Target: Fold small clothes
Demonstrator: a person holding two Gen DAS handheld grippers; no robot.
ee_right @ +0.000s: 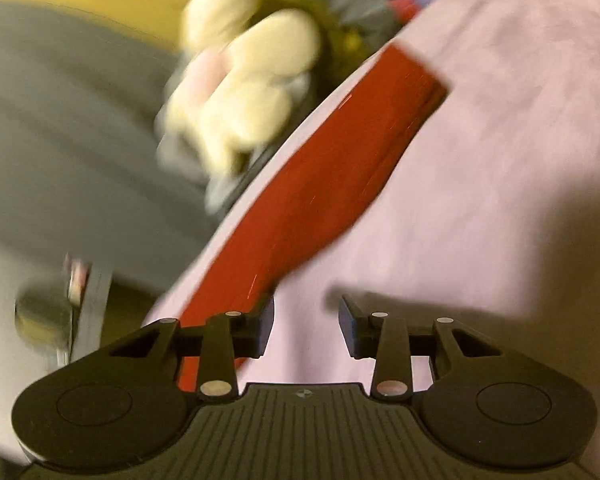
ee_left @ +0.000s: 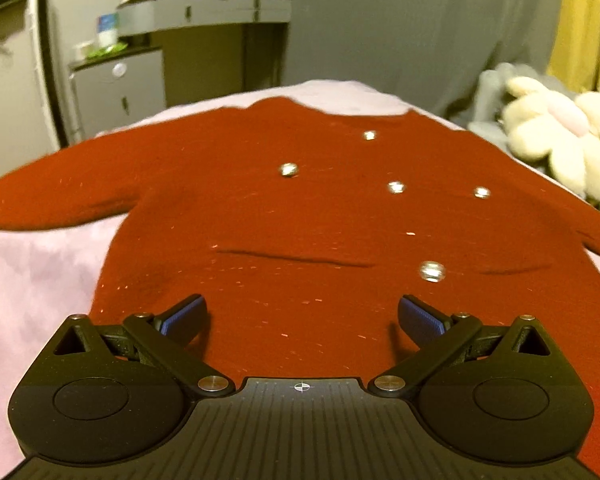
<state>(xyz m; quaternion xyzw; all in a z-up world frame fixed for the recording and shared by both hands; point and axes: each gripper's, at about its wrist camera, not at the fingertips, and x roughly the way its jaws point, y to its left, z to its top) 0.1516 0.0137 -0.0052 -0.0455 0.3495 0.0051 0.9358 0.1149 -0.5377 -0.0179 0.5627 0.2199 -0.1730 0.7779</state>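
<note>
— Red knit, that was most of what the left camera saw: a small red sweater (ee_left: 300,216) lay flat on the pink bedcover (ee_left: 32,280), silver buttons (ee_left: 432,271) scattered over its front, both sleeves spread out to the sides.

— What stood round it?

— A cream plush toy (ee_left: 556,132) sat at the bed's right edge, near one sleeve. Beyond the bed were a grey curtain (ee_left: 400,32), a yellow curtain (ee_left: 588,20), a small cabinet (ee_left: 120,88) and a shelf (ee_left: 204,10) crowded with bottles. Nothing lay on the sweater itself.

— And the left gripper (ee_left: 302,320)?

— Spread wide over the lower hem, blue pads (ee_left: 184,318) apart, nothing between them; whether they touched the cloth I could not tell.

— The right one?

— Its view was badly blurred. The right gripper (ee_right: 306,328) stood partly apart, with only bedcover (ee_right: 500,160) in the gap. One red sleeve (ee_right: 320,184) ran diagonally away from behind its left finger (ee_right: 262,332), towards the plush toy (ee_right: 244,84). It gripped nothing.
</note>
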